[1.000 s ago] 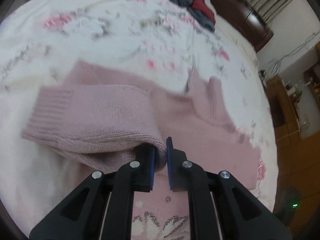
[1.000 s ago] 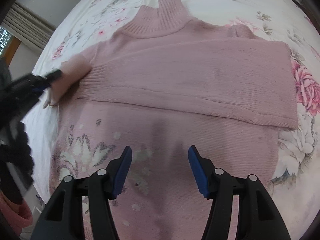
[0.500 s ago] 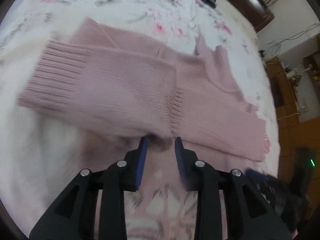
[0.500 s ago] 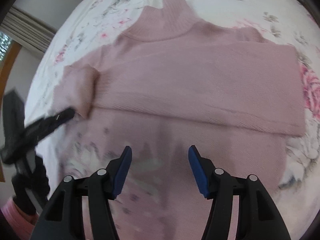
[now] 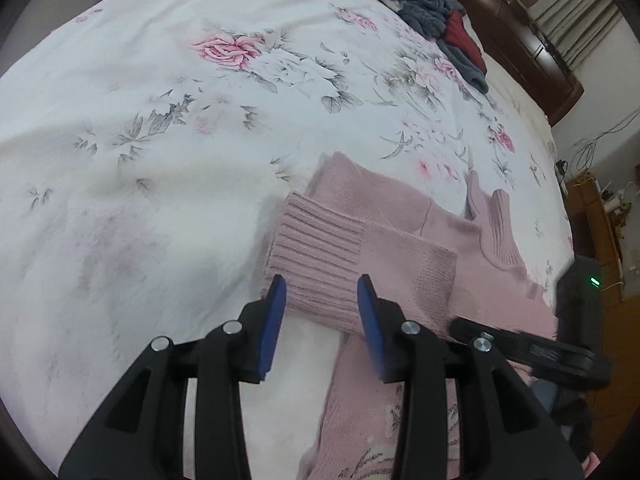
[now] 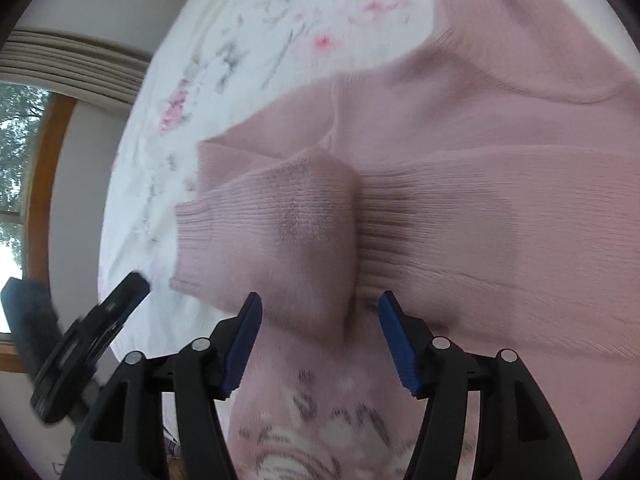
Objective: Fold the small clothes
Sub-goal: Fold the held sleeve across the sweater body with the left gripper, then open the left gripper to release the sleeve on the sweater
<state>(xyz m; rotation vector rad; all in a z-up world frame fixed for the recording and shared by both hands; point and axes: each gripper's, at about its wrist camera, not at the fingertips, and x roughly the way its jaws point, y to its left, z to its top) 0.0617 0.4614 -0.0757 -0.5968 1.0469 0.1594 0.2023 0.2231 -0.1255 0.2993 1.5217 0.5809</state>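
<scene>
Left gripper (image 5: 321, 295) hangs with its jaws apart, nothing between them, just short of the ribbed cuff (image 5: 316, 256). The pink sweater (image 5: 400, 248) lies spread on the floral bedspread (image 5: 160, 128), sleeves folded across its chest. Right gripper (image 6: 319, 312) is spread wide too, poised over the folded sleeve (image 6: 288, 232).

Left gripper (image 5: 322, 320) body: black plastic, triangular cut-outs, silver screws.
Left pads (image 5: 272, 328): blue.
Right gripper (image 6: 320, 344): same black frame, blue pads (image 6: 400, 348), silver screws.
</scene>
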